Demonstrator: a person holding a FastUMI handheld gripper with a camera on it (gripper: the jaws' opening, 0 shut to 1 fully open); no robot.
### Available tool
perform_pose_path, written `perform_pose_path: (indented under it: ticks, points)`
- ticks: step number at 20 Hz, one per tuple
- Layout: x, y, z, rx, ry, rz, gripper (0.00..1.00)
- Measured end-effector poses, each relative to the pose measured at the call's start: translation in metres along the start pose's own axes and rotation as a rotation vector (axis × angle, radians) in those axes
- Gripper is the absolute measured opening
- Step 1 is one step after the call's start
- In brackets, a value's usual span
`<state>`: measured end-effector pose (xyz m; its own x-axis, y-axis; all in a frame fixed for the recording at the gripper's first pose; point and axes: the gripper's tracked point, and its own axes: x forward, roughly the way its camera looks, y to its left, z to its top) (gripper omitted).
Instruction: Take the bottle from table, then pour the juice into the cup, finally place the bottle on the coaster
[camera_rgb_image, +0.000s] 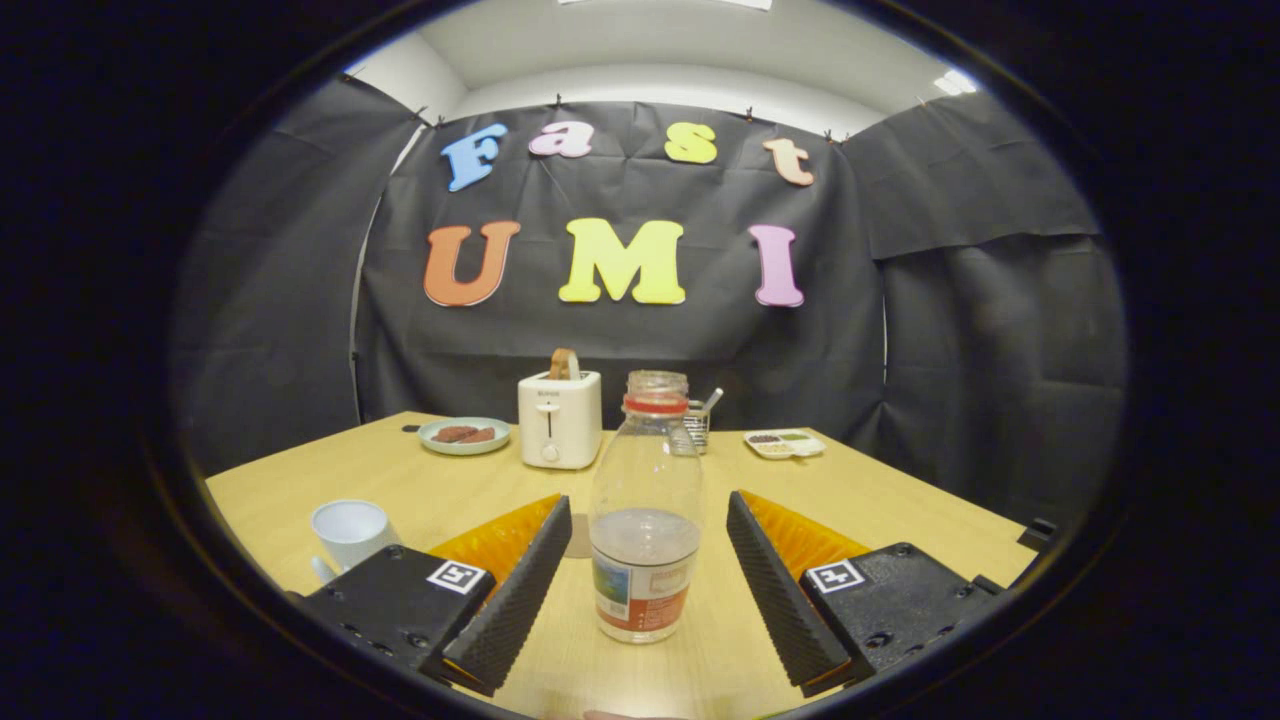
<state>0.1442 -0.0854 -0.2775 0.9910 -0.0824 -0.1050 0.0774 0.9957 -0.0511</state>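
Note:
A clear plastic bottle (645, 510) with no cap, a red neck ring and a label at its base stands upright on the wooden table (890, 510). It holds a little pale liquid. My gripper (648, 515) is open, one finger on each side of the bottle, with a gap between each pad and the bottle wall. A white cup (350, 533) stands on the table just left of the left finger. A brown round coaster (577, 536) lies flat behind the bottle, partly hidden by the left finger and the bottle.
At the table's far side stand a white toaster (560, 420) with a slice in it, a plate (464, 436) with dark food to its left, a small wire holder (698, 424) and a white tray (785, 444) to the right. Black cloth walls close the booth.

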Motion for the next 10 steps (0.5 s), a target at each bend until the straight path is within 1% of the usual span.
perform_pose_path:
  ticks: [3,6,10]
  points:
    - [0.01,-0.005,-0.013,0.001,0.013,-0.01,1.0]
    - [0.021,-0.003,-0.027,-0.029,0.034,-0.011,1.0]
    - [0.03,0.0,-0.025,-0.02,0.022,0.005,1.0]
